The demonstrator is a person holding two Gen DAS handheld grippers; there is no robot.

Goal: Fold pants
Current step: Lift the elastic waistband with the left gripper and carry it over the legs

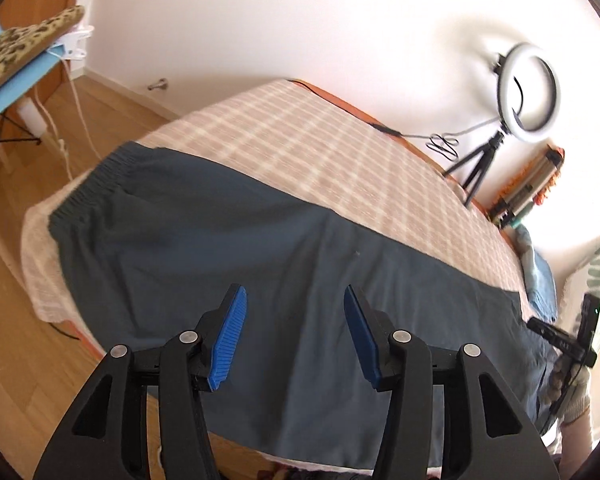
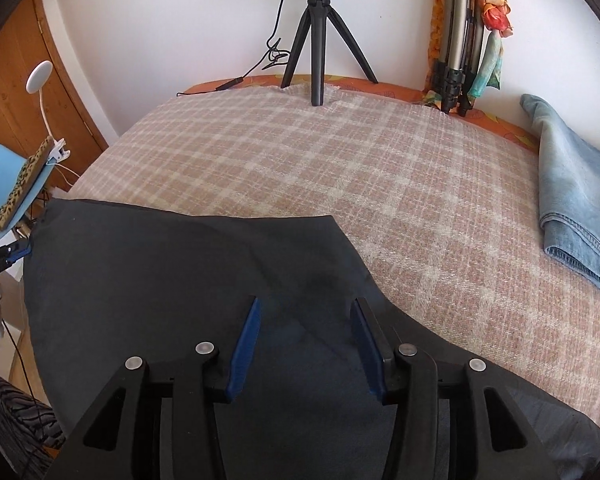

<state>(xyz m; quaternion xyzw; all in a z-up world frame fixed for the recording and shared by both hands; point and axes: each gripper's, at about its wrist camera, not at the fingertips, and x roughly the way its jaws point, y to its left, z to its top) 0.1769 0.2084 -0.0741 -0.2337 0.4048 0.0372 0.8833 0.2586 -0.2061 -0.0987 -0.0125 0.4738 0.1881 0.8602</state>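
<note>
Your left gripper [image 1: 295, 300] hangs over the dark pants [image 1: 228, 264], jaws apart, nothing between the blue pads [image 1: 226, 344], no cloth pinched. Your right gripper [image 2: 304, 312] reads the same: jaws apart over the pants [image 2: 172, 280], pads clear of the fabric as far as the view shows.

Pants lie spread flat on the checked blanket [image 1: 332, 148] at the near edge of the bed. In the left wrist view the elastic waistband [image 1: 88, 184] sits at 10 o'clock from your gripper and the legs run off toward 4 o'clock. In the right wrist view a diagonal crease runs through the cloth just ahead of the jaws, and the far edge of the pants ends at 12 o'clock.

Folded light blue jeans [image 2: 572, 196] lie at 2 o'clock on the blanket in the right view, well apart from the pants. A black tripod [image 2: 320, 40] stands at 12 o'clock at the far edge of the bed. The ring light [image 1: 530, 88] shows at 1 o'clock in the left view. Your other gripper [image 2: 4, 258] peeks in at 9 o'clock of the right view, at the pants' left edge; contact unclear. A leopard-print item [image 1: 24, 46] rests on a blue board at 10 o'clock, off the bed.
</note>
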